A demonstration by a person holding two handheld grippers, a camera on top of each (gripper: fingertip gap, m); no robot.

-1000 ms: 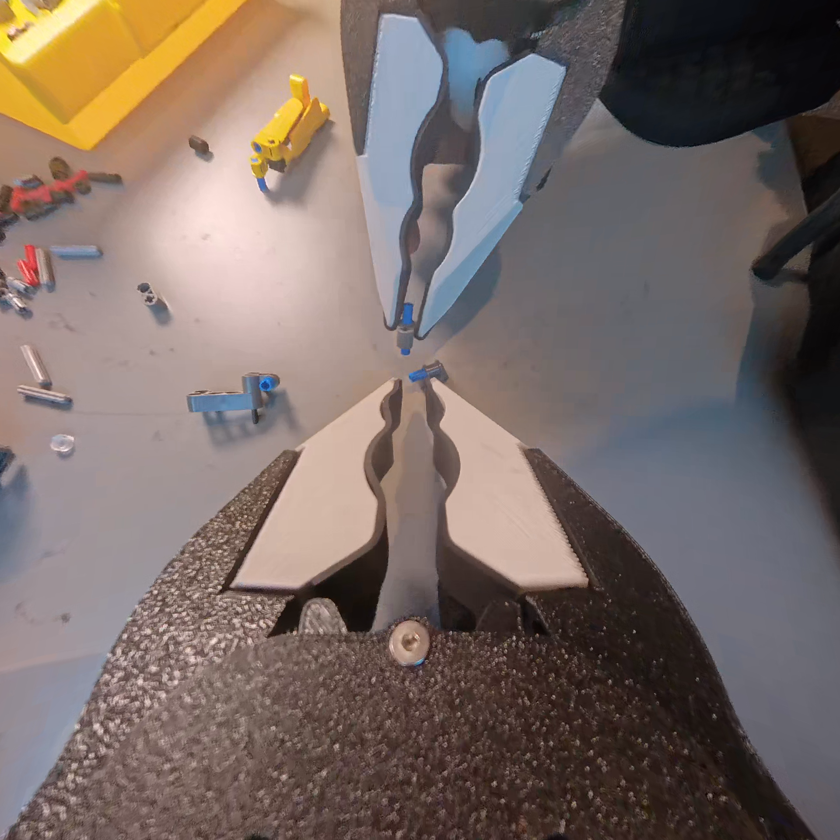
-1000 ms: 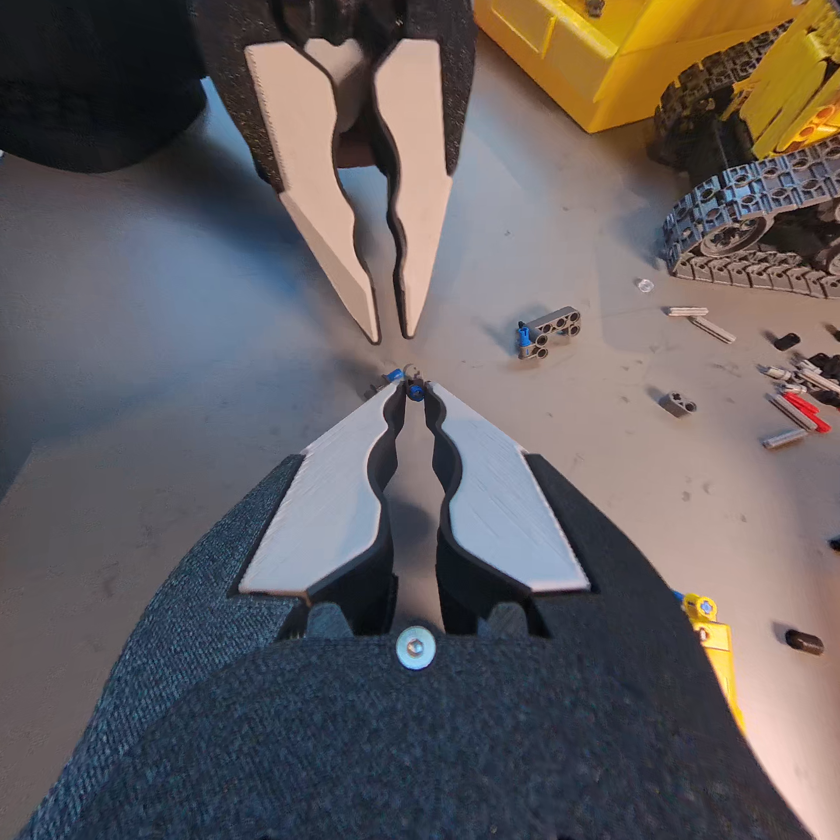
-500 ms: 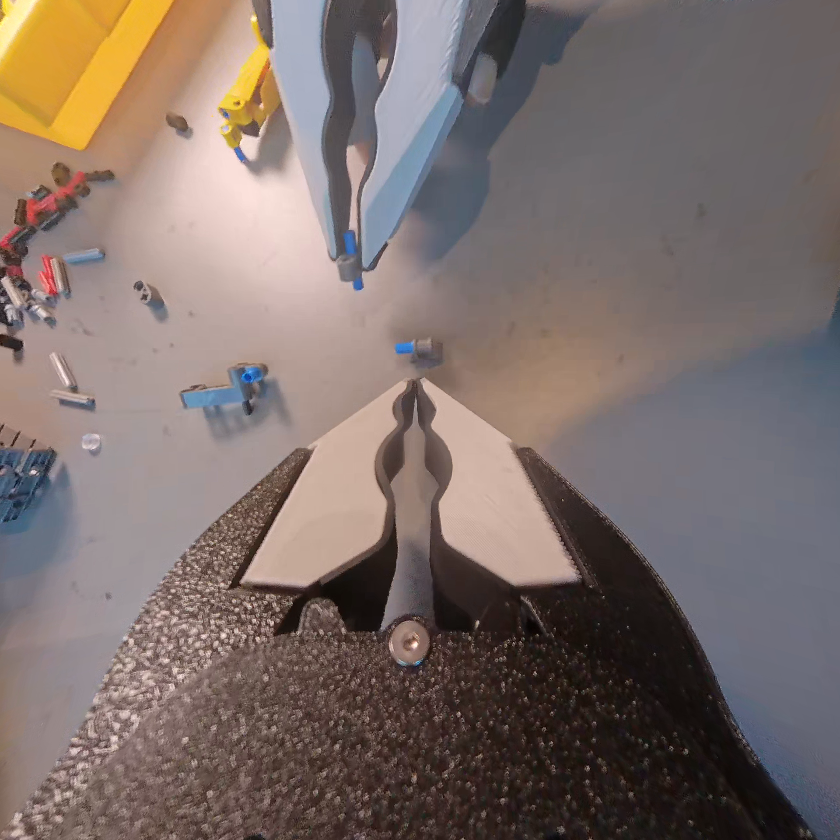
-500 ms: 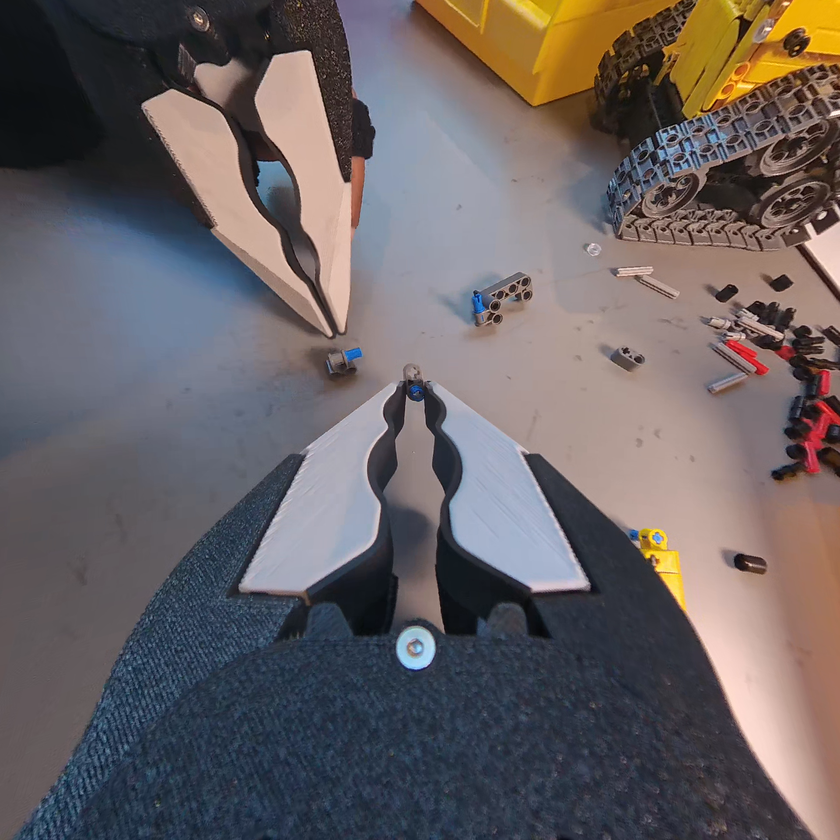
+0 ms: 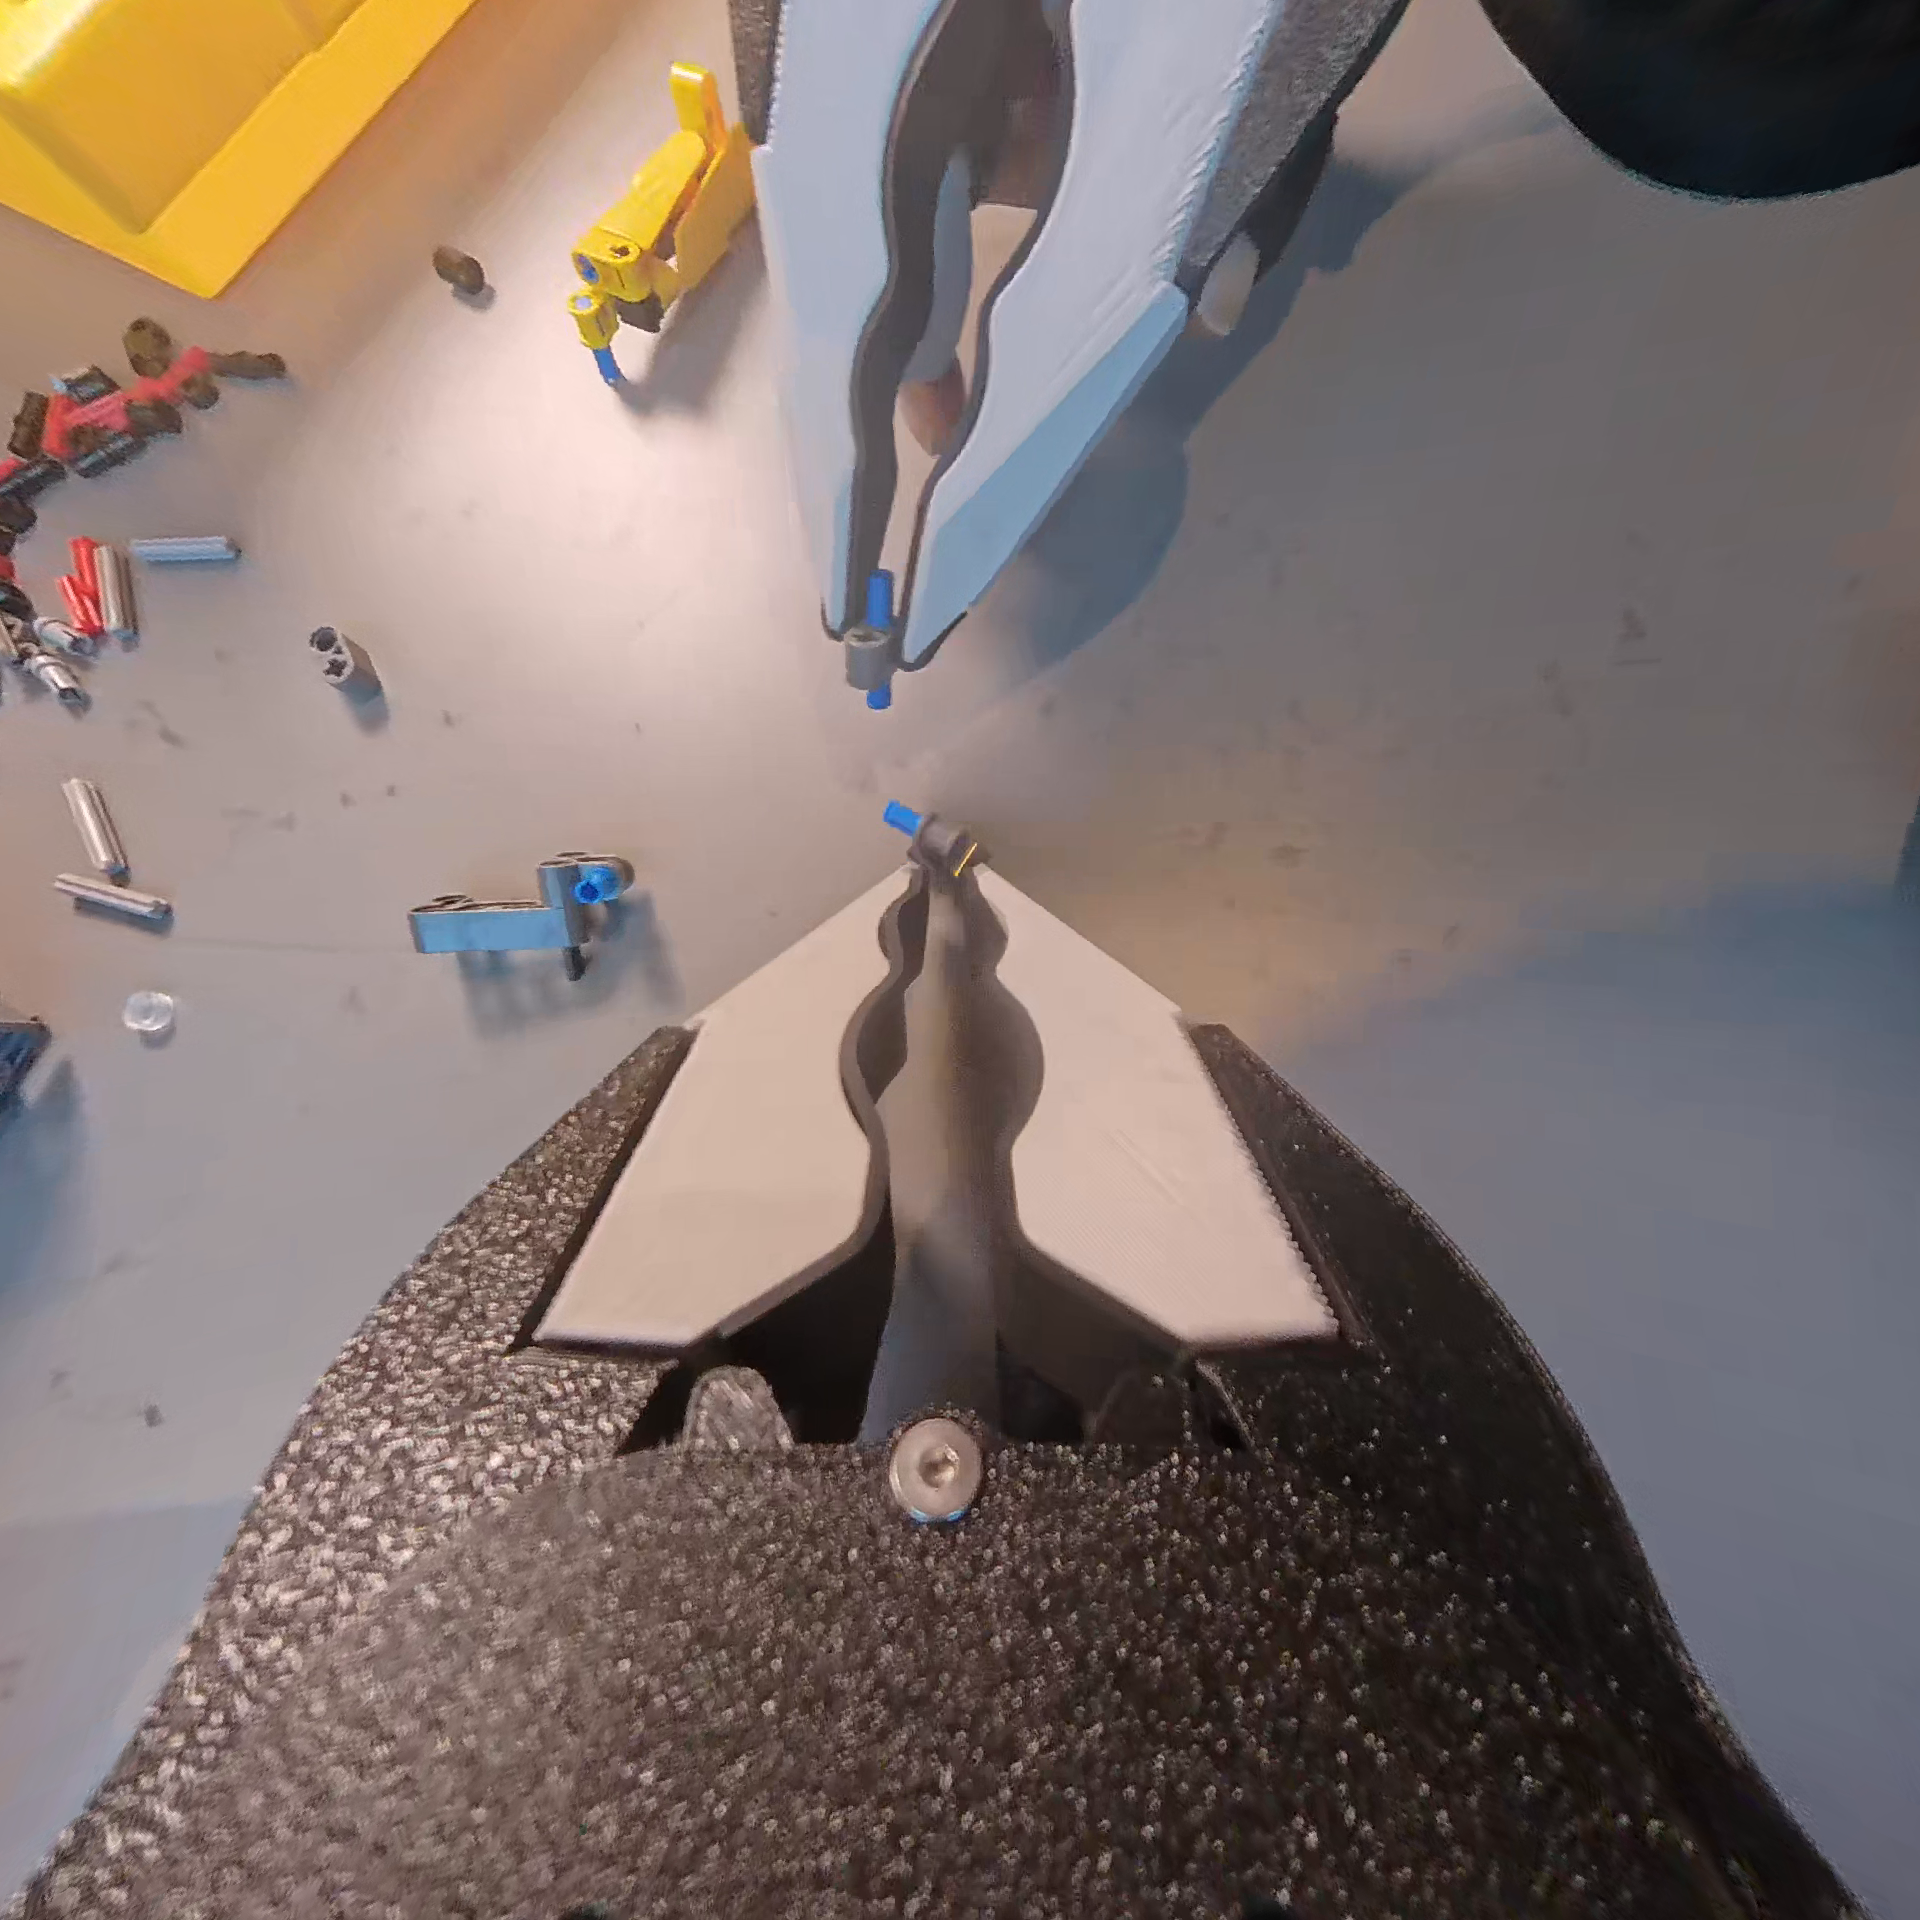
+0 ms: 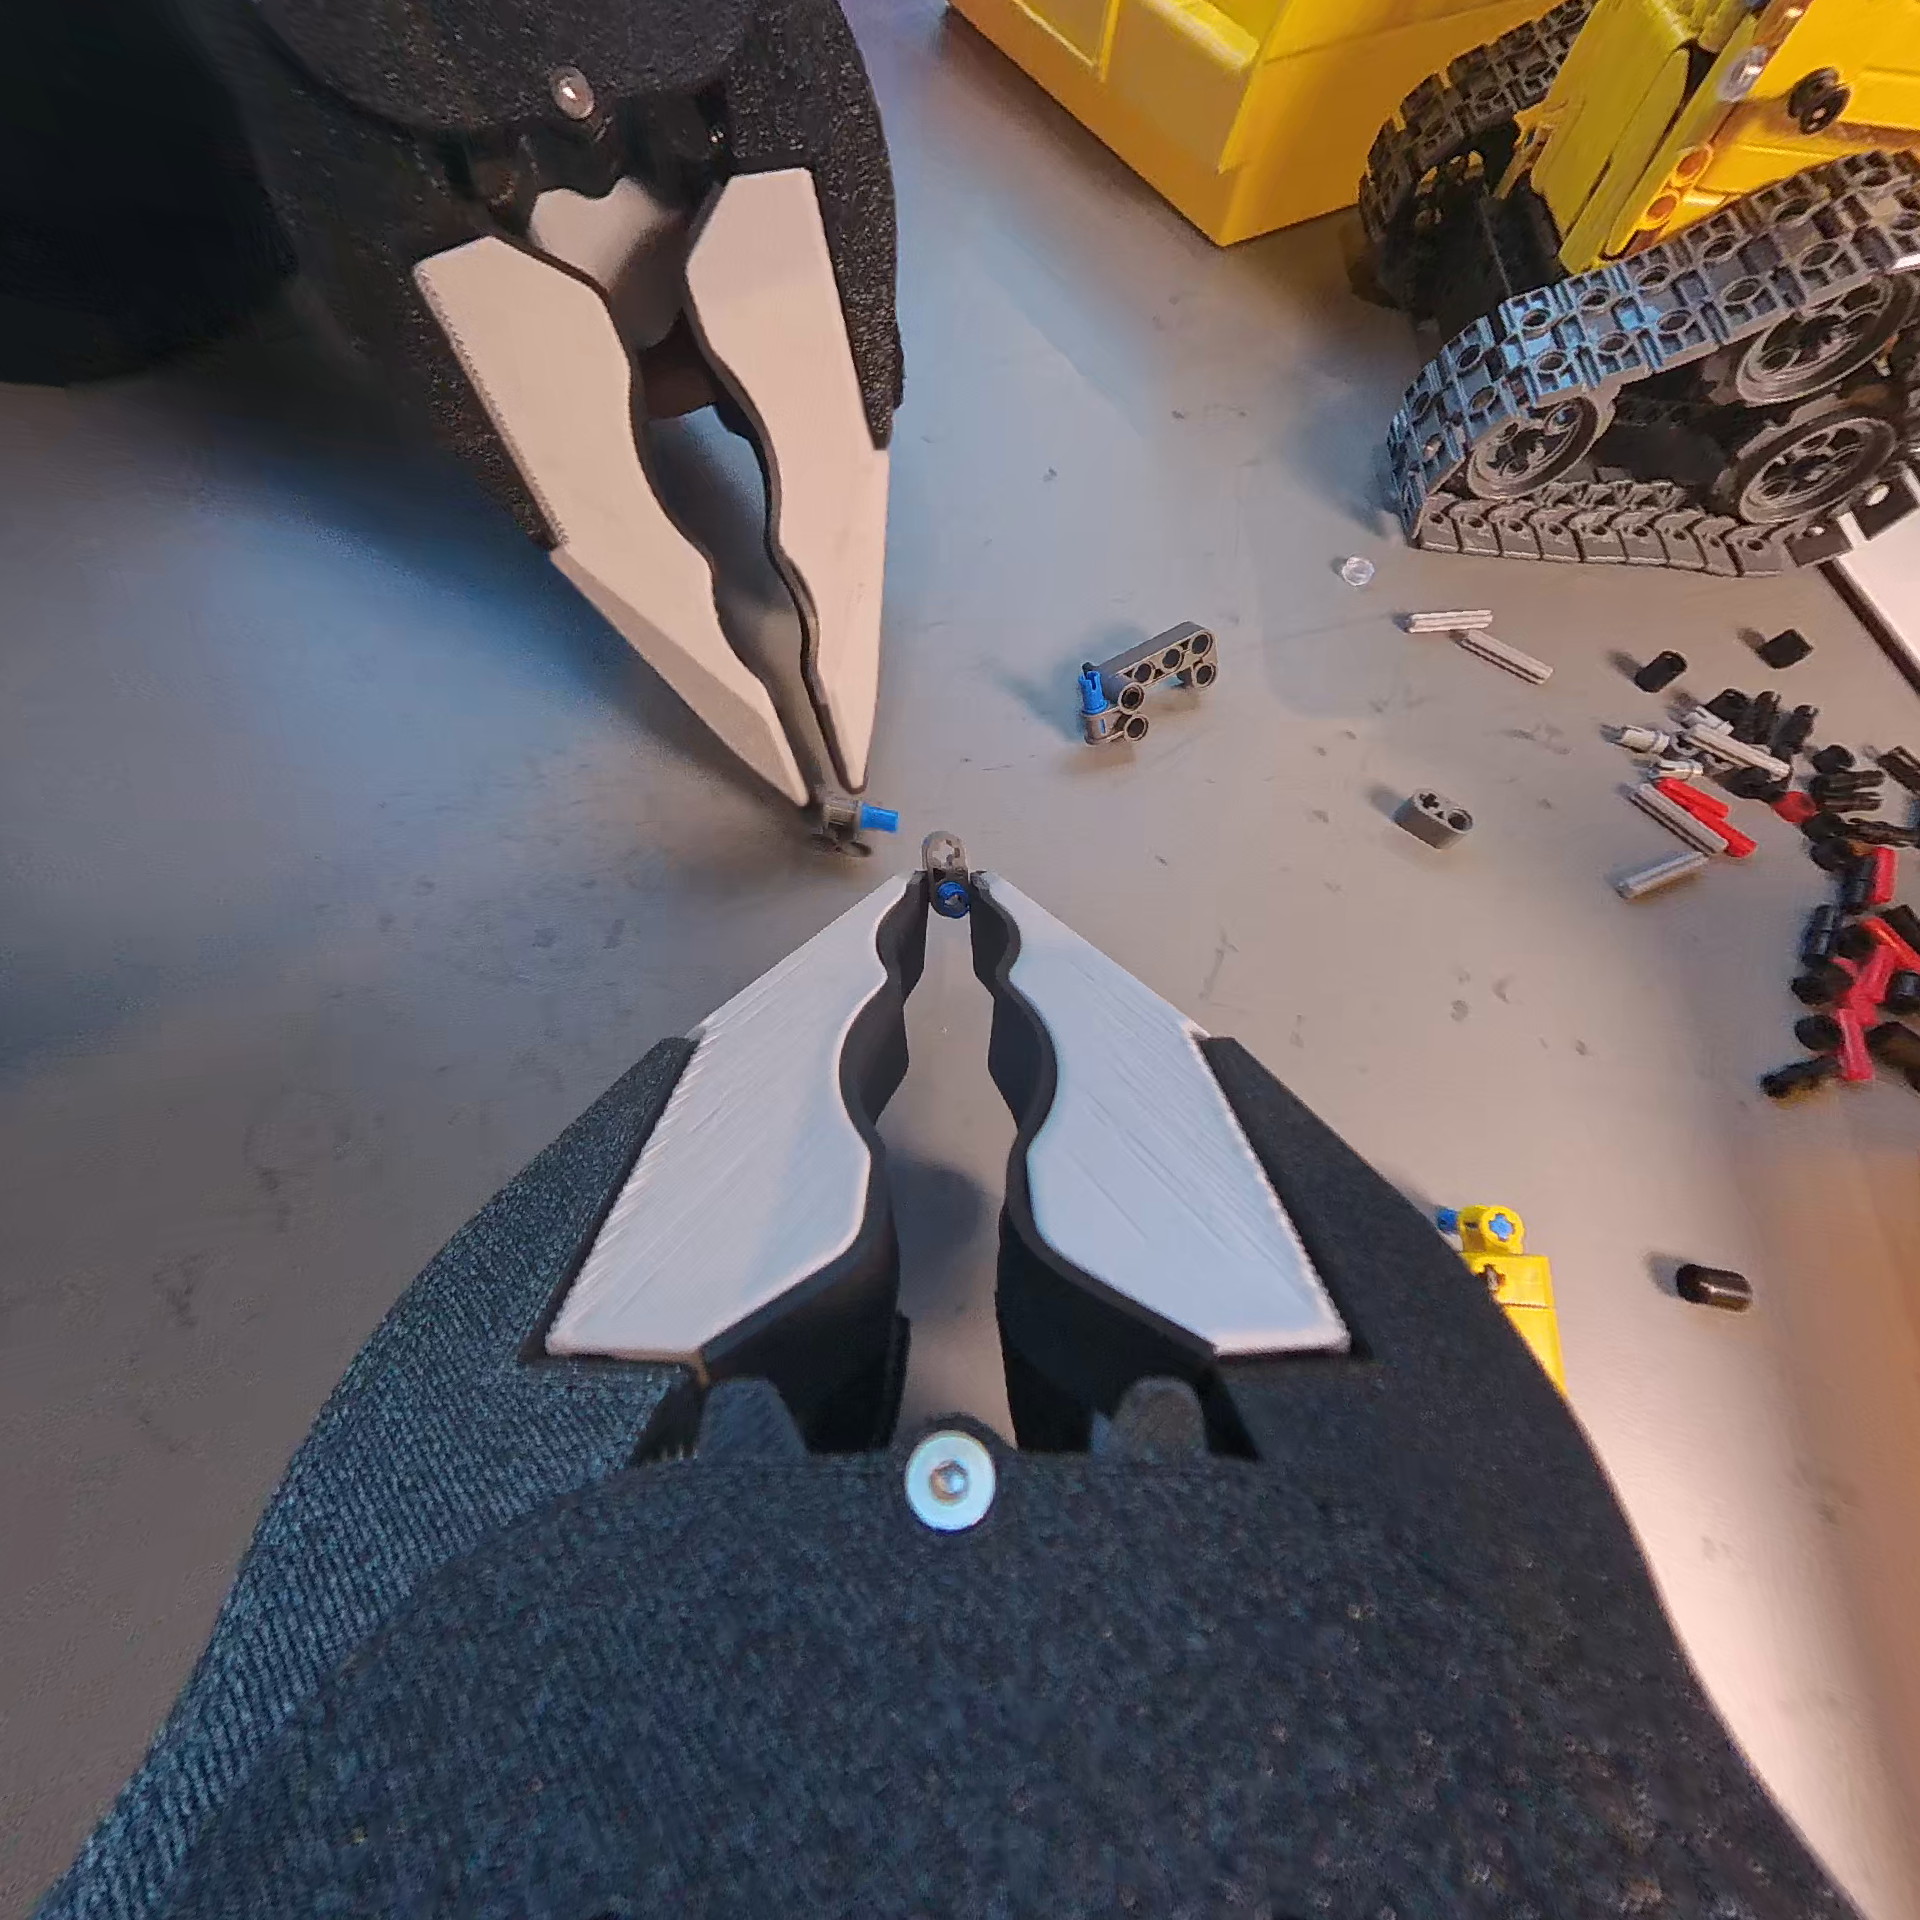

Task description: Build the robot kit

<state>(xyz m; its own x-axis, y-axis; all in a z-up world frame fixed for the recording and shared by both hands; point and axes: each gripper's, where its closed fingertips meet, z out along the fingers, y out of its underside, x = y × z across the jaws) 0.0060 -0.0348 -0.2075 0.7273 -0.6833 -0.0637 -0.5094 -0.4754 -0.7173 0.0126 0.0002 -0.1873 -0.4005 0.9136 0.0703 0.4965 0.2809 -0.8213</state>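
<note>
My left gripper [image 5: 938,878] is shut on a small grey connector with a blue pin [image 5: 928,845], pinched at the very tips just above the grey table. It also shows in the right wrist view [image 6: 831,795] at upper left, with its piece [image 6: 858,816] sticking out to the right. My right gripper [image 6: 948,883] is shut on a second grey connector with a blue pin [image 6: 947,871]. In the left wrist view the right gripper [image 5: 878,649] hangs tips-down across from mine, with its piece [image 5: 871,655] a short gap from the left one.
A grey L-shaped beam with a blue pin [image 5: 499,920] [image 6: 1148,681] lies nearby. Loose red, black and grey pins [image 6: 1849,883] [image 5: 94,416] are scattered. A yellow bin [image 5: 156,135], a small yellow assembly [image 5: 665,239] and a yellow tracked model [image 6: 1662,364] stand farther off. The yellow tracked model [image 6: 1662,364] is about 20 cm from both grippers' fingertips.
The grey connector that lay on the table ahead of my left tips is now pinched in them. The right gripper, still holding its piece, has come back closer to the left one.
</note>
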